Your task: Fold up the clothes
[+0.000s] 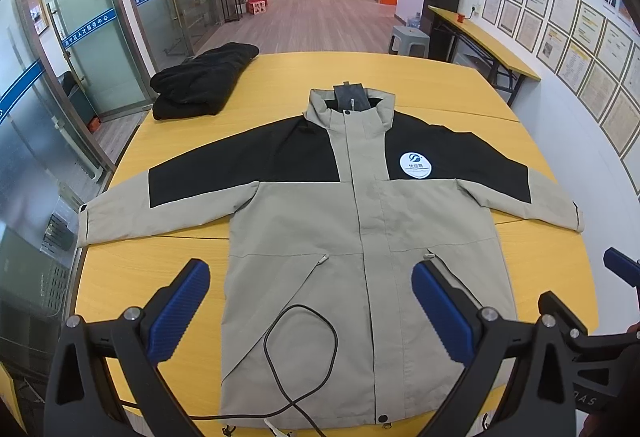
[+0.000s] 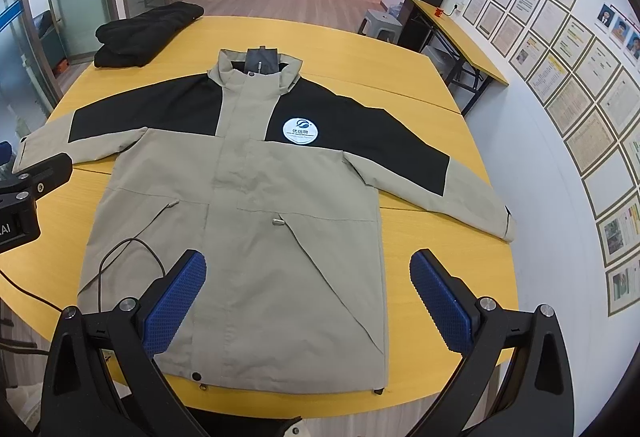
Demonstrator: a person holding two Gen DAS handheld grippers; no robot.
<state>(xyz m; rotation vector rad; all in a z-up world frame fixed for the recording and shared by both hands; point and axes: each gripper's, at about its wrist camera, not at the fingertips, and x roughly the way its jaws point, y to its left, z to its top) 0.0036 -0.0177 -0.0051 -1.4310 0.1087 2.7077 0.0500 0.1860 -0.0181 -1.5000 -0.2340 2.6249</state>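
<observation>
We judge the folding as not yet begun on this garment. At the upper left of the left wrist view lies a black garment (image 1: pixel 204 81) already bundled on the yellow table (image 1: pixel 540 257) (folded, it seems, though we cannot tell how neatly). In the middle of the frame the jacket (image 1: pixel 320 237) lies flat, front up, zipped, both sleeves spread wide to the left and right edges, hem toward the bottom of the frame. It is beige with black shoulder panels, a round white badge (image 1: pixel 416 165) on the chest, and a stand-up collar at the top. A thin black cable (image 1: pixel 300 349) loops across its lower left part.

Our left claw (image 1: pixel 312 309) hangs released over the hem, fingers wide apart, grasping nothing. Our right claw (image 2: pixel 308 301) is likewise spread open above the lower right of the jacket. Sleeves and body are all left to fold.
</observation>
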